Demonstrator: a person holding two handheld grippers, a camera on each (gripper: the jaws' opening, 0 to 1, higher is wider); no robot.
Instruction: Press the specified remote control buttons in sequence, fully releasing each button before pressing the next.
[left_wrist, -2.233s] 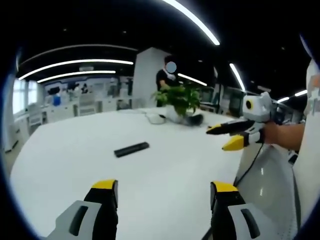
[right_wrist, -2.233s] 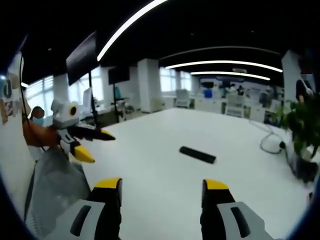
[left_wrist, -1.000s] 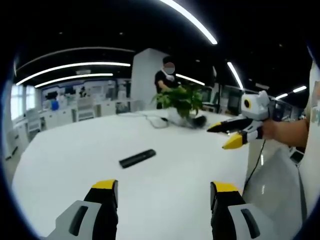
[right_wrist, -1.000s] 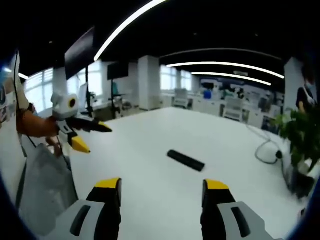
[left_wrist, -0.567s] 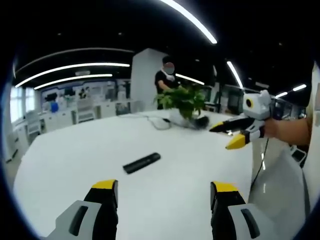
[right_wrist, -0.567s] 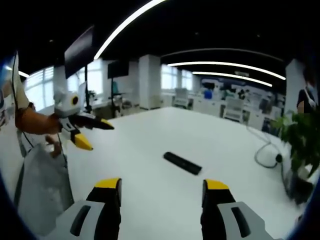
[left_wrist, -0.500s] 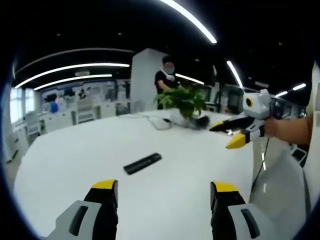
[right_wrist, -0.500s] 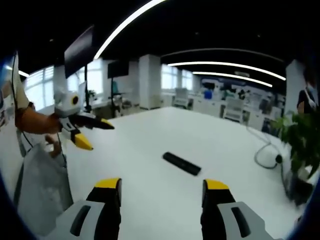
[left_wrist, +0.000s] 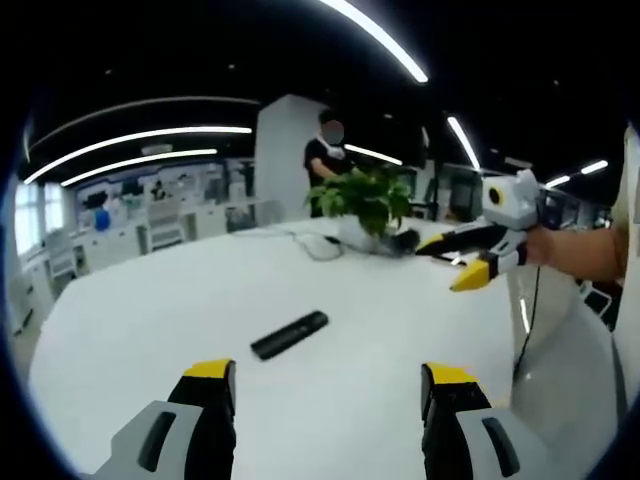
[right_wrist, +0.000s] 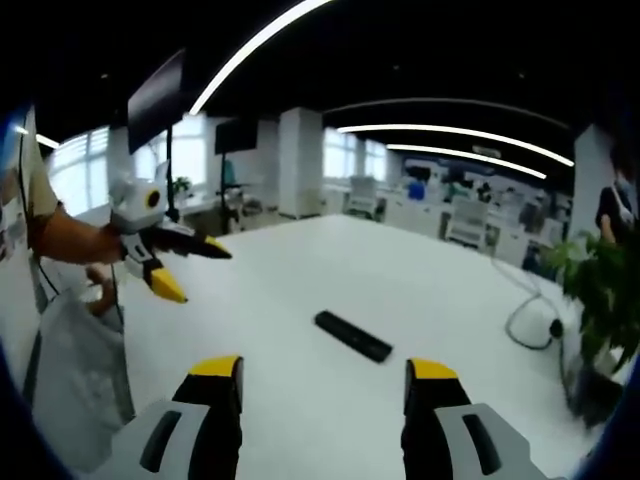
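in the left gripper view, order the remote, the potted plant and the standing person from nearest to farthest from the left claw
1. remote: lies flat on the white table, just ahead of the left claw, slightly left of middle.
2. potted plant: at the table's far edge, right of middle.
3. standing person: behind the plant, beyond the table.

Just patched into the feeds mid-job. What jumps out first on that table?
A black remote lies alone in the middle of the white table, untouched, ahead of both grippers. The left gripper and right gripper hang above the table with jaws open and empty. At the far edge stands a leafy potted plant, a cable looped beside it.
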